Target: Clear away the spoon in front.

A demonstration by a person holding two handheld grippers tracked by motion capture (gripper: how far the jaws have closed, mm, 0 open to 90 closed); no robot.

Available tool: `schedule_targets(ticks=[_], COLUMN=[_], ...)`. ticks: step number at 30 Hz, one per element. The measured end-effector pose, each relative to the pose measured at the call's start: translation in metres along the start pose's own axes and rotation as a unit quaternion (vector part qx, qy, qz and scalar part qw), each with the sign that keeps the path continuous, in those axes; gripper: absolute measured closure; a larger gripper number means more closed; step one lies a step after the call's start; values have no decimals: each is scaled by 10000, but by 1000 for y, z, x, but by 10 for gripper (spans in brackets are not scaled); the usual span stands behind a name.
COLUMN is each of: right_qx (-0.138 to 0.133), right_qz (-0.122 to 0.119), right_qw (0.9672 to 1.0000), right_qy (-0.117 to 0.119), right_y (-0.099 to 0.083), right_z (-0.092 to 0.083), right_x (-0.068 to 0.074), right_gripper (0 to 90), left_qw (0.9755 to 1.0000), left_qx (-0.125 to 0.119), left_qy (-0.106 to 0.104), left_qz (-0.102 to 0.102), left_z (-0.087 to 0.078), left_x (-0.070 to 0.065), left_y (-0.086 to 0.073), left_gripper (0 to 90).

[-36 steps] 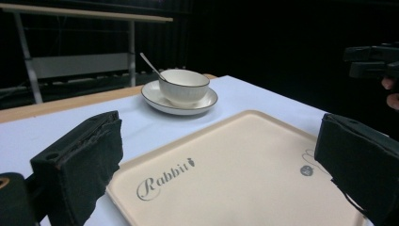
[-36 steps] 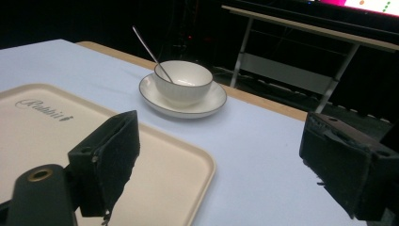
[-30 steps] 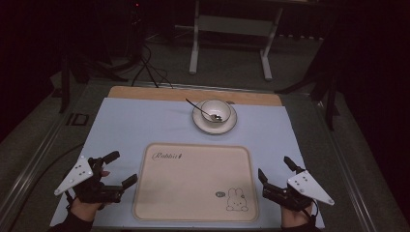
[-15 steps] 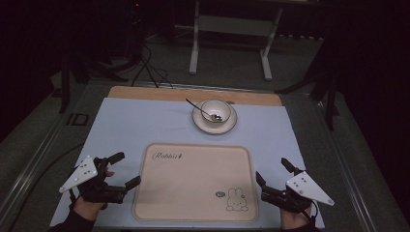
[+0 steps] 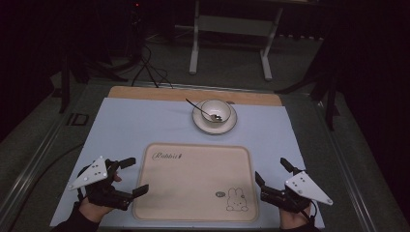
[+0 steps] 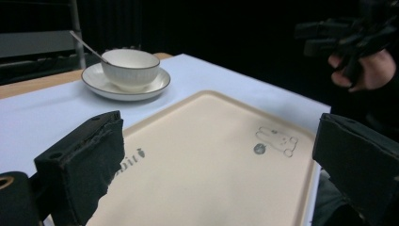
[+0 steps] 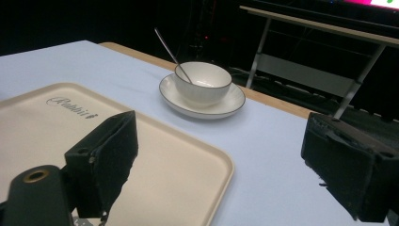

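A beige tray [image 5: 193, 181] with a rabbit print lies at the near middle of the table. Beyond it a white bowl [image 5: 216, 110] stands on a saucer [image 5: 231, 124], with a spoon [image 5: 196, 106] leaning in the bowl. My left gripper [image 5: 136, 176] is open at the tray's left edge, its jaws wide apart and nothing between them. My right gripper [image 5: 270, 170] is open just off the tray's right edge, also holding nothing. In the left gripper view the tray [image 6: 202, 141] lies ahead between the jaws, with the bowl [image 6: 130, 68] beyond. The right gripper view has the tray's corner [image 7: 207, 160] and the bowl [image 7: 202, 82] ahead.
A light blue cloth [image 5: 135, 125] covers the table, with a bare wooden strip [image 5: 159, 93] along the far edge. Behind the table stand a metal frame [image 5: 229, 34] and cables on the floor [image 5: 150, 67]. The other hand with its gripper [image 6: 350, 40] appears at the left gripper view's top right.
My left gripper has drifted slightly toward the tray and the near edge. The right gripper has barely moved. Both stay open.
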State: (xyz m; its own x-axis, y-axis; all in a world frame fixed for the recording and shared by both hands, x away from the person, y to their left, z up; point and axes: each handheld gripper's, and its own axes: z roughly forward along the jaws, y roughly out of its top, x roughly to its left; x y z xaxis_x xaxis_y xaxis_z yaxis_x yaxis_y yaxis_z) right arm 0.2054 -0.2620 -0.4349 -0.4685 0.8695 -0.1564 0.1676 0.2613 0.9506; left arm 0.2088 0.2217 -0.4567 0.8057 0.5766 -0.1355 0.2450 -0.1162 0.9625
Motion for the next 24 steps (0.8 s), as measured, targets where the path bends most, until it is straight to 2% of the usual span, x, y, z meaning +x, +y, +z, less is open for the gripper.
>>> schedule_targets(ticks=[4,6,10,14,16,18,19,24], right_qx=[9,24,14,28,38,45,35,54], right_qz=[10,21,11,24,20,30,37,64], right_qw=[10000,10000,10000,10000,10000,10000,10000,10000], right_qy=[15,25,23,41,23,28,23,30], right_y=[0,0,0,0,0,0,0,0], right_z=[0,1,1,1,1,1,1,1], right_x=[0,1,2,2,2,2,2,1], right_gripper=[113,113,113,113,113,113,113,113], left_qw=[9999,9997,9990,9989,9988,9988,9987,9988], left_qx=[97,212,365,373,378,378,390,393], left_qy=[36,-116,-210,-209,-219,-219,-227,-231], left_qz=[68,13,140,216,238,238,234,187], left_z=[3,6,11,13,16,16,19,26], left_x=[-1,-2,-6,-7,-5,-5,-3,2], left_y=[3,8,15,22,31,31,37,48], left_gripper=[30,30,35,43,49,51,56,65])
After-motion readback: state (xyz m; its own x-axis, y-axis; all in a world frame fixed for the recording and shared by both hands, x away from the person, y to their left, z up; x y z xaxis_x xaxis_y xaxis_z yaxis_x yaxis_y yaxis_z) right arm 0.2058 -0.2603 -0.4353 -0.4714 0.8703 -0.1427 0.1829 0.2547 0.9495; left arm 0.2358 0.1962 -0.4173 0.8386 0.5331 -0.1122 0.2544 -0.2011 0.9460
